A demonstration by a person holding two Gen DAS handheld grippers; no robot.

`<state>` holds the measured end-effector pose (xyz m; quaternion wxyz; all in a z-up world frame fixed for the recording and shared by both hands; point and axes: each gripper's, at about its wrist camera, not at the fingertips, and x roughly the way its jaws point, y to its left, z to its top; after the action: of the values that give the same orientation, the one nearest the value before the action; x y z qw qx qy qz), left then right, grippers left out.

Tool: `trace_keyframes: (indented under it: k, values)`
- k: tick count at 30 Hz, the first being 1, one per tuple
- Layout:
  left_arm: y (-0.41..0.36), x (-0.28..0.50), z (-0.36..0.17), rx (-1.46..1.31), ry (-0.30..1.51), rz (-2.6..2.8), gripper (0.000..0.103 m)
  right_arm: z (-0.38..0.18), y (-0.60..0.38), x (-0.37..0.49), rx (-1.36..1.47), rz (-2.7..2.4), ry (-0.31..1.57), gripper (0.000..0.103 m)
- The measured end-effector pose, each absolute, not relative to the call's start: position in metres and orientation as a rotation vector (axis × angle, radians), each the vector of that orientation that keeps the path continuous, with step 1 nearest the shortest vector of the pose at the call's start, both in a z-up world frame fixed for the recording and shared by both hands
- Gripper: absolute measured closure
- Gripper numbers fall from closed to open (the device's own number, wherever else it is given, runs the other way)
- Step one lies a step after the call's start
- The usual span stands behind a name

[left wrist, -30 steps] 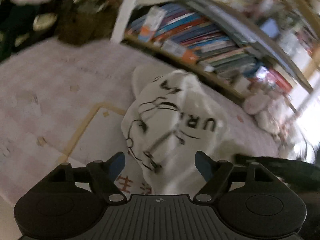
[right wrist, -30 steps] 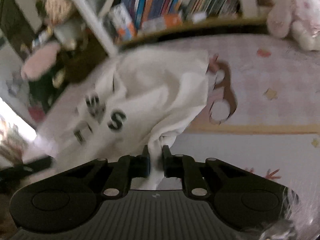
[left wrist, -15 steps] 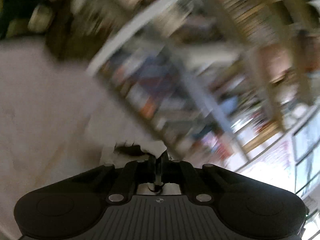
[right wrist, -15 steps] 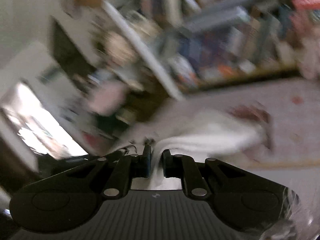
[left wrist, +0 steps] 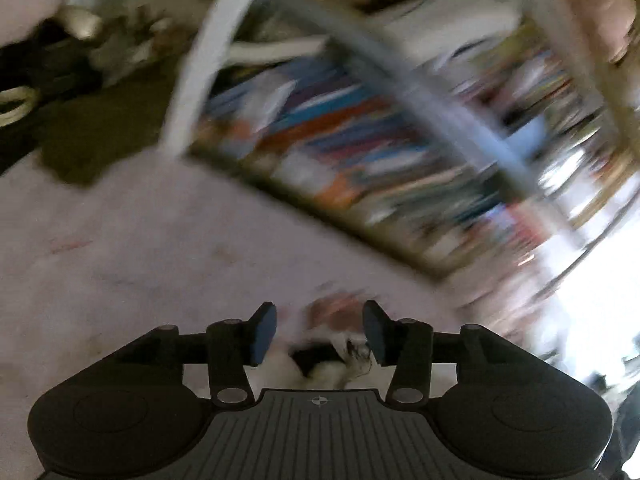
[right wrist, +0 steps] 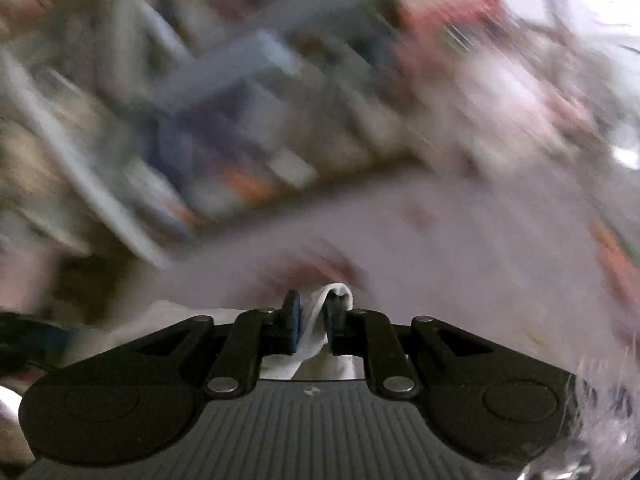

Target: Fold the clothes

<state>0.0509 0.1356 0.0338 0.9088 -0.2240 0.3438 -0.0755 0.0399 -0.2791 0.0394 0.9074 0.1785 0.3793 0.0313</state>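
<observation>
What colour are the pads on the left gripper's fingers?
Blue pads, on black fingers; the left wrist view shows them best.

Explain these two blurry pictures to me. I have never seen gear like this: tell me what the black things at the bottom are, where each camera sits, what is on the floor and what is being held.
There is no robot here. A person holds a two-finger gripper in each hand, and a wide-angle camera on each one looks forward along its fingers. The black shapes at the bottom are those tools.

In the left-hand view, the left gripper stands open; its jaws have just been opening. The white garment lies low between the blue pads, which do not press on it.

In the right-hand view, the right gripper pinches a fold of the same white garment, though its jaws have just eased apart slightly.

Beyond lie a pale pink rug and a bookshelf full of books. Both pictures are smeared by motion.
</observation>
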Motion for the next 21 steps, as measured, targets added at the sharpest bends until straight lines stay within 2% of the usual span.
trace_keyframes:
  k: [4,7,11,14,21]
  values:
    - [0.145,0.003,0.004,-0.274,0.782,-0.098,0.045,-0.009,-0.285,0.020,0.158,-0.014,0.893,0.071]
    - [0.138,-0.033,-0.003,-0.181,0.847,-0.172,0.039,-0.010,-0.262,-0.010,-0.111,0.197,0.864,0.063]
    - [0.119,-0.064,-0.011,-0.117,0.908,-0.326,0.037,-0.012,-0.207,-0.050,-0.625,0.588,0.711,0.049]
    - [0.101,-0.065,-0.013,-0.102,0.923,-0.417,0.027,-0.029,-0.179,-0.062,-0.933,0.732,0.622,0.050]
    - [0.069,-0.081,-0.039,0.138,1.008,-0.468,0.028,-0.053,-0.167,-0.042,-1.070,0.875,0.668,0.060]
